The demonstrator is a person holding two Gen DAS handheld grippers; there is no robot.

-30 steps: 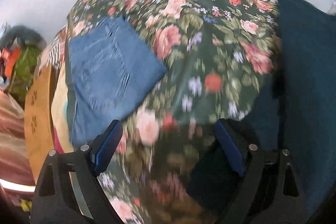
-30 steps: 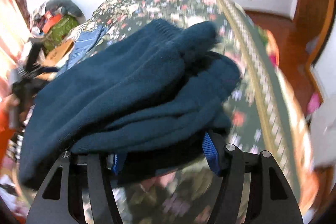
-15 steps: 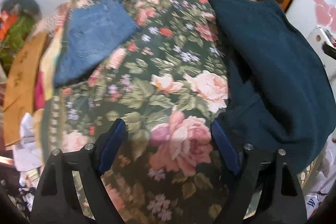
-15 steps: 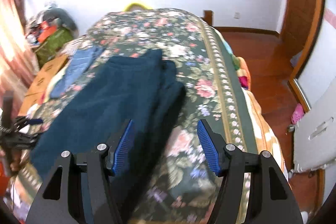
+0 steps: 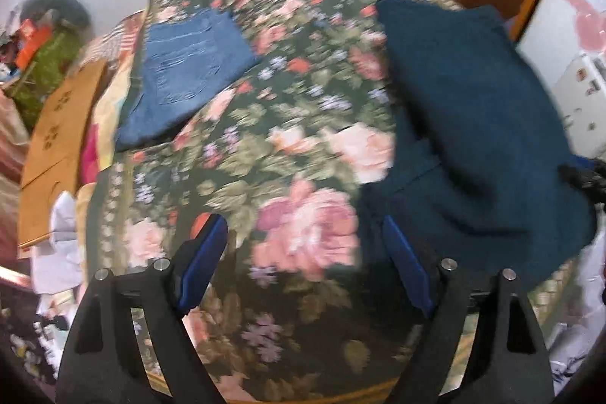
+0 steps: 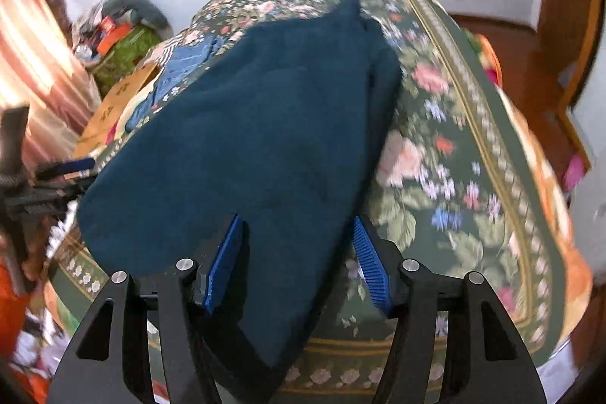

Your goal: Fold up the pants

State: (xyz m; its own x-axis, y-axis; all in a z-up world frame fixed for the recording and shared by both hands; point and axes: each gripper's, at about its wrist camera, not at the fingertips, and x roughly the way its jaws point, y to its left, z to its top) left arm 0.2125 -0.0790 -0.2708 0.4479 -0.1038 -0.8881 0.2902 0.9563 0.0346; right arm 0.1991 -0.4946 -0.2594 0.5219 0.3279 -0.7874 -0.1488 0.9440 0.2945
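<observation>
change: since half a second ago the right gripper [image 6: 297,258] has come in low over the near end of the dark teal pants [image 6: 261,124], which now fill much more of its view; the left gripper [image 5: 303,262] has stayed over the flowered cover with little shift.
pants: folded lengthwise, lying on the floral bedspread [image 5: 288,139] toward the bed's right side; in the left wrist view the dark teal pants [image 5: 466,124] sit to the right, their near edge just beside the right blue pad.
left gripper: jaws wide apart, nothing between them but bedspread.
right gripper: jaws wide, the near end of the pants lying between the blue pads; whether the pads touch the cloth cannot be told.
jeans: folded blue jeans [image 5: 189,70] rest near the bed's left edge, well apart from the pants.
beside bed: a cardboard box [image 5: 57,135] on the left.
</observation>
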